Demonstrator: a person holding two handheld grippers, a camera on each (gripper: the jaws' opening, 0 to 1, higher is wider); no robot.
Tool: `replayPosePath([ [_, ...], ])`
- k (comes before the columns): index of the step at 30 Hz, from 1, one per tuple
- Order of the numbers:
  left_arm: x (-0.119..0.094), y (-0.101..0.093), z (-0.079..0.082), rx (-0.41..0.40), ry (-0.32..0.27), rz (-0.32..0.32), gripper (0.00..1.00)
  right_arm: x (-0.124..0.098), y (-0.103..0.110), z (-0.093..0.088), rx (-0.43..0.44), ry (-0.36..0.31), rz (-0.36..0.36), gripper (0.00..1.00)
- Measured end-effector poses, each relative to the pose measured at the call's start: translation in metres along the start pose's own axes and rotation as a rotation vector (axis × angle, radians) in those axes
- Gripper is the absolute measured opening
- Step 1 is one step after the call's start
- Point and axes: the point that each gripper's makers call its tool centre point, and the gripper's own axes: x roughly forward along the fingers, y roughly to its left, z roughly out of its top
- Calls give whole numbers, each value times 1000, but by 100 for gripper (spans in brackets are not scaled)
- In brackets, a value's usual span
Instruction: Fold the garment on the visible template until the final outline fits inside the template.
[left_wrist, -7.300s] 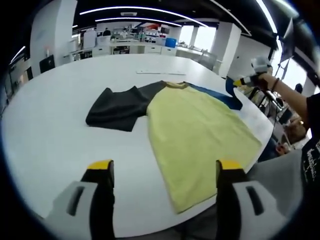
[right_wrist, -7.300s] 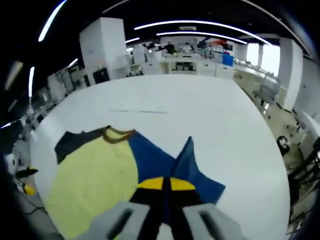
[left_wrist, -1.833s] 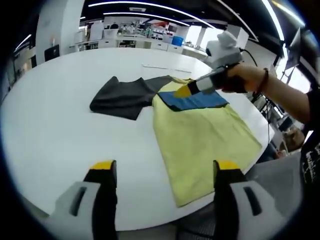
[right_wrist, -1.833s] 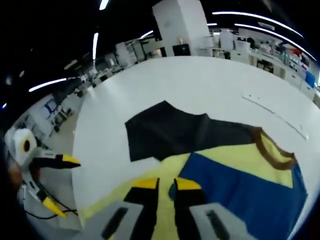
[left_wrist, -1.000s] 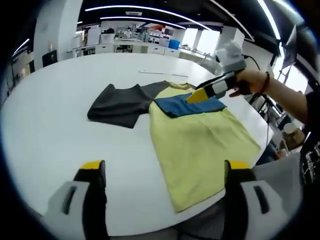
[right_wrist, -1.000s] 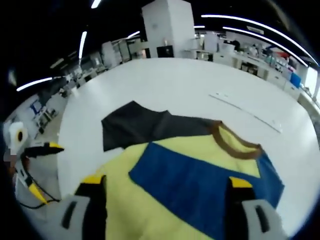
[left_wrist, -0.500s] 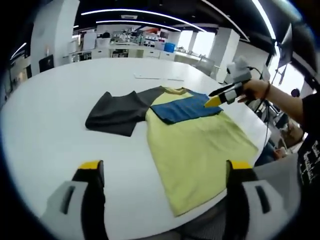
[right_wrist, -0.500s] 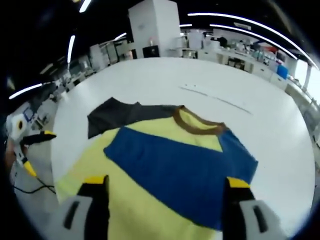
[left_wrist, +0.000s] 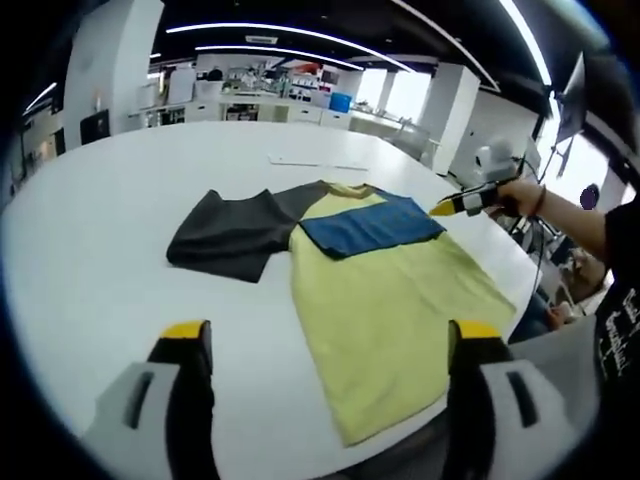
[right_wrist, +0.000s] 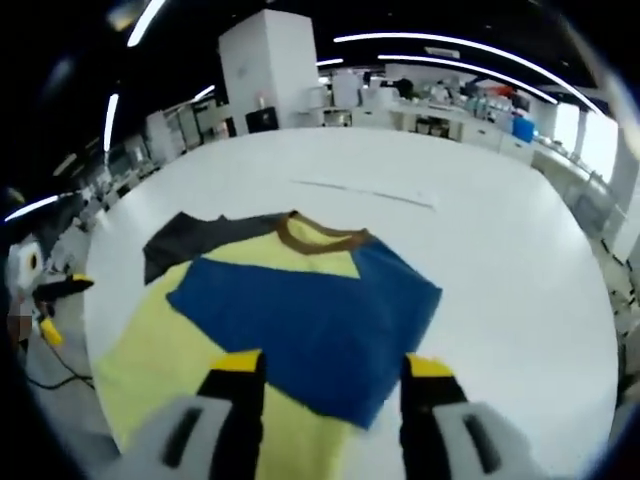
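Left gripper view looks low across the table (left_wrist: 90, 260) from the shirt's (left_wrist: 390, 300) hem end; right gripper view hangs nearer, over its blue sleeve (right_wrist: 310, 330), facing crosswise; both share the shirt.

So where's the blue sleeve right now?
In the left gripper view the blue sleeve lies folded across the top of the yellow shirt, just below the collar. The dark sleeve is spread out on the other side.

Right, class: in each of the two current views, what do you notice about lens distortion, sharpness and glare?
Left gripper view: fisheye bends the white table edge; the shirt is fairly sharp; bright windows wash out behind. Right gripper view: ceiling light strips curve, and the right gripper looks soft up close.
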Motion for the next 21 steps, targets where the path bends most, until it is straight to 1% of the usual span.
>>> replayPosePath([
  [2,0,0,0,2,0,1,94,0,-8,-4,10,0,-4,46],
  [5,0,0,-2,3,9,6,94,-2,-13,-14,-5,31,-16,40],
  [8,0,0,-3,3,14,7,93,-6,-12,-21,1,35,-11,34],
  [12,-1,-1,-3,3,16,11,93,-7,-20,-31,4,51,-22,30],
  [16,-1,1,-2,-1,13,14,92,-10,-21,-41,9,70,-25,24],
  [21,0,1,-5,-10,20,12,91,-7,-24,-49,5,88,-18,21],
])
